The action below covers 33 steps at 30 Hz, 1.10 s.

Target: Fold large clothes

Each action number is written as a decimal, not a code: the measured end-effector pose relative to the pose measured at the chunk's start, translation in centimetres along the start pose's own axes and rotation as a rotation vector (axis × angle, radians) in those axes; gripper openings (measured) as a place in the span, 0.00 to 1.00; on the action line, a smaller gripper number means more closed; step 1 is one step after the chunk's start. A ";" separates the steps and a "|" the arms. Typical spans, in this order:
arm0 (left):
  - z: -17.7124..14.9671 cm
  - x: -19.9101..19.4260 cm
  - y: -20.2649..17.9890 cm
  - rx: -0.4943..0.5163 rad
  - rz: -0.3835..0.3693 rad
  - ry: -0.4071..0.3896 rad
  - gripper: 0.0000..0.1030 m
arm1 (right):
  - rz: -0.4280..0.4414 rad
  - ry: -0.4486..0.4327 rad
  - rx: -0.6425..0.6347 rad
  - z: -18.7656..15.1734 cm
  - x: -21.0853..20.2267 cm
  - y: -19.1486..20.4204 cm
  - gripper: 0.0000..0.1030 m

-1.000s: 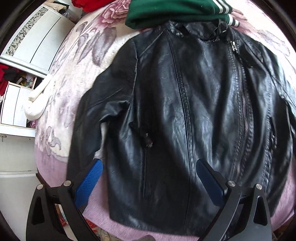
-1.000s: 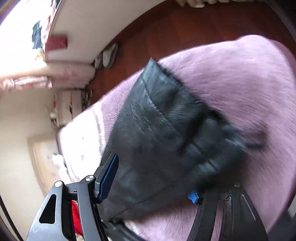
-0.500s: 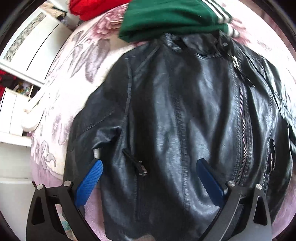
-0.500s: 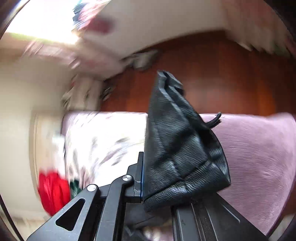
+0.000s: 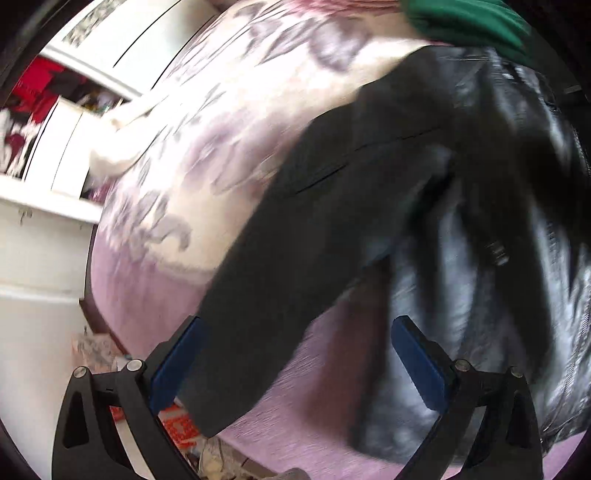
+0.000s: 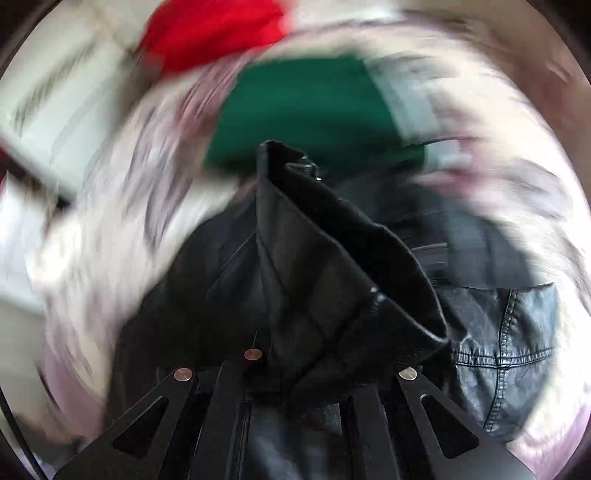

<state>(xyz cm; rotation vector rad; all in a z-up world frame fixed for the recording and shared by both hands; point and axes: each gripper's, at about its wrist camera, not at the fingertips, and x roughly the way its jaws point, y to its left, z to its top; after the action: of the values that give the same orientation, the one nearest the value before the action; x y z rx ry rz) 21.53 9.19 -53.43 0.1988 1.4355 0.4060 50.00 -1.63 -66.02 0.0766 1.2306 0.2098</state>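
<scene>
A black leather jacket (image 5: 461,229) lies on the pink flowered bed cover (image 5: 207,155). Its left sleeve (image 5: 295,266) runs down between the fingers of my left gripper (image 5: 295,354), which is open with blue pads apart just above the sleeve's lower end. In the right wrist view my right gripper (image 6: 306,373) is shut on the other sleeve cuff (image 6: 332,280) and holds it lifted over the jacket body (image 6: 498,332). Both views are blurred by motion.
A green garment (image 6: 306,110) with white stripes lies by the jacket collar, a red garment (image 6: 218,29) beyond it. White cabinets (image 5: 74,147) stand left of the bed. Clutter lies on the floor (image 5: 177,424) at the bed's near edge.
My right gripper closed on the sleeve cuff, lifted it and swung it over the jacket toward the collar. My left gripper moved left to the other sleeve, still open.
</scene>
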 end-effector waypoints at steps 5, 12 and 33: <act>-2.8 1.3 3.1 0.013 0.007 0.046 1.00 | -0.175 0.097 -0.218 -3.8 9.4 9.9 0.14; -4.3 1.2 5.2 0.004 -0.024 0.076 1.00 | 0.355 0.179 0.260 -6.5 2.6 1.9 0.69; -10.6 17.3 18.4 -0.595 -0.517 0.395 1.00 | 0.252 0.144 0.836 -18.2 -5.1 -18.6 0.69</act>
<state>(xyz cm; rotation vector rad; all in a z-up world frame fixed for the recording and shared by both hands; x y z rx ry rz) 9.75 31.63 -63.91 -0.7553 1.6142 0.4375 33.45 -21.85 -70.55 0.9563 1.3820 -0.0968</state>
